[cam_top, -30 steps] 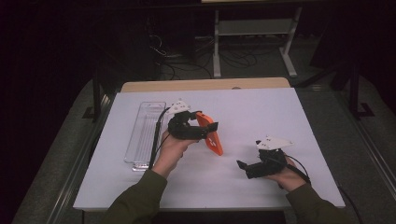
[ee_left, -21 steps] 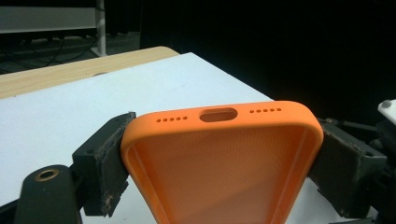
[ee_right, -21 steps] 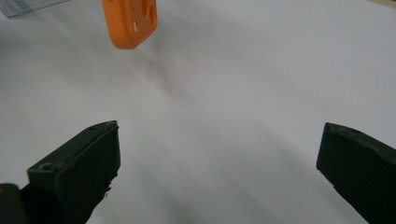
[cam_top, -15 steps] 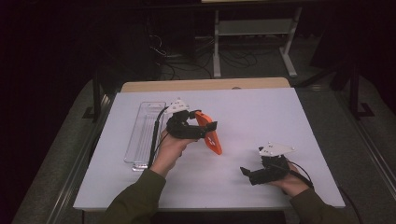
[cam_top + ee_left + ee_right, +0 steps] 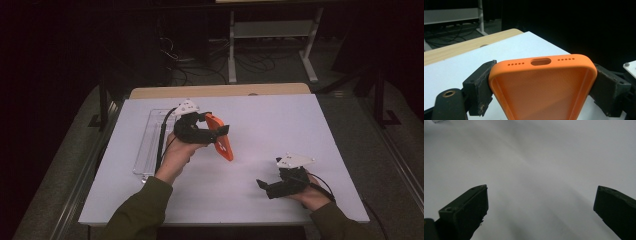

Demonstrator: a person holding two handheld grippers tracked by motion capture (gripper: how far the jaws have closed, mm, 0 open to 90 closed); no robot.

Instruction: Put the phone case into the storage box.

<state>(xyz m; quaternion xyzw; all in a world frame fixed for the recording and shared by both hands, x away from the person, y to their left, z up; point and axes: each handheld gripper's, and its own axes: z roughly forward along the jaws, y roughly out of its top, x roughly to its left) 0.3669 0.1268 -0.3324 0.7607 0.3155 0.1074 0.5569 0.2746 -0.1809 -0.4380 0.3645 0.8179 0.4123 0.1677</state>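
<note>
left gripper point(image 5: 217, 134): orange phone case point(image 5: 544, 90) is clamped by its sides | right gripper point(image 5: 541, 207): jaws are spread wide, nothing held

Bare white table point(image 5: 280, 130) between both hands; clear tray point(image 5: 150, 145) flanks left.

The orange phone case point(image 5: 541, 87) runs off the left gripper view's bottom edge.
</note>
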